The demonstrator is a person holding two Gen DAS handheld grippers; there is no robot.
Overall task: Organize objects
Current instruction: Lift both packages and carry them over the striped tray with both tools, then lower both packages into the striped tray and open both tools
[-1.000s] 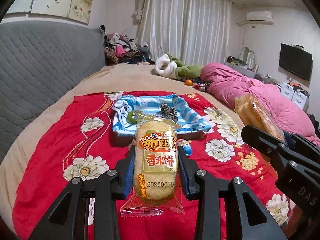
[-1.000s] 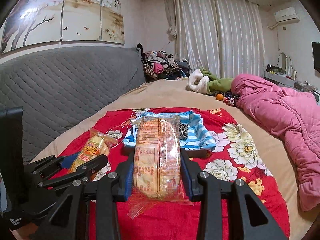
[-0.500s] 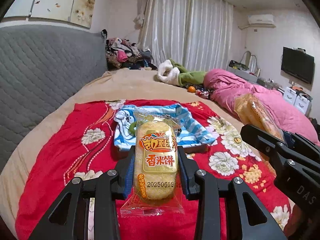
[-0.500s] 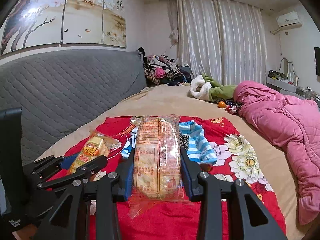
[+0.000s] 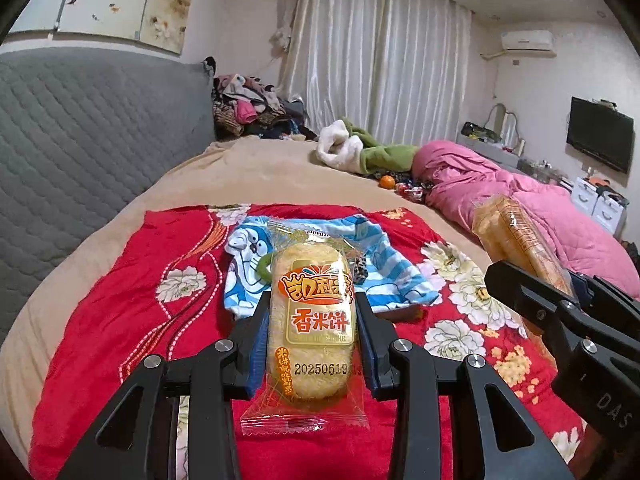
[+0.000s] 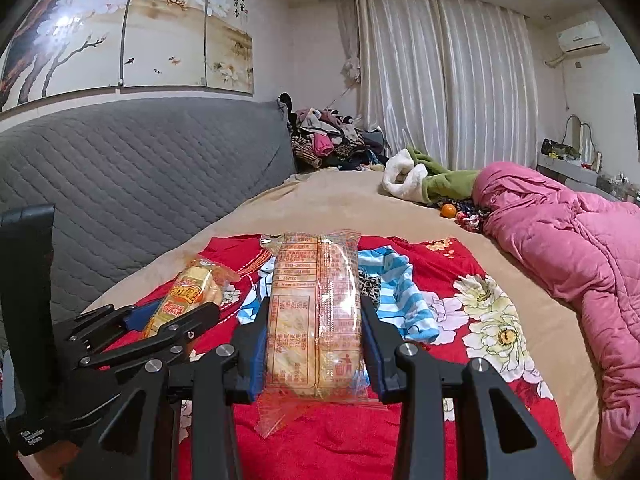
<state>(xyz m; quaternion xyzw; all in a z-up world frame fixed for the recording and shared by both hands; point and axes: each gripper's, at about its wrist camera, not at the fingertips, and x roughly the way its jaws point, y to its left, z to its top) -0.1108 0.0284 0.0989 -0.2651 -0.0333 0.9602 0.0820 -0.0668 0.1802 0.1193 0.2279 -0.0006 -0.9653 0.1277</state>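
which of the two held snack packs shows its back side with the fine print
The snack pack in the right tool; the left tool's pack faces front, showing its logo.

A grey quilted headboard (image 5: 92,136) fills the left of the frame, with a painted flower panel (image 6: 132,28) above it on the wall. White curtains (image 5: 376,64) hang at upper centre, and an air conditioner (image 5: 527,41) sits at upper right. A television (image 5: 601,139) is mounted at the right edge. A heap of clothes (image 5: 250,106) lies beside the headboard's far end. A pink quilt (image 6: 560,232) is bunched at the right, with a small orange (image 5: 387,181) near it.
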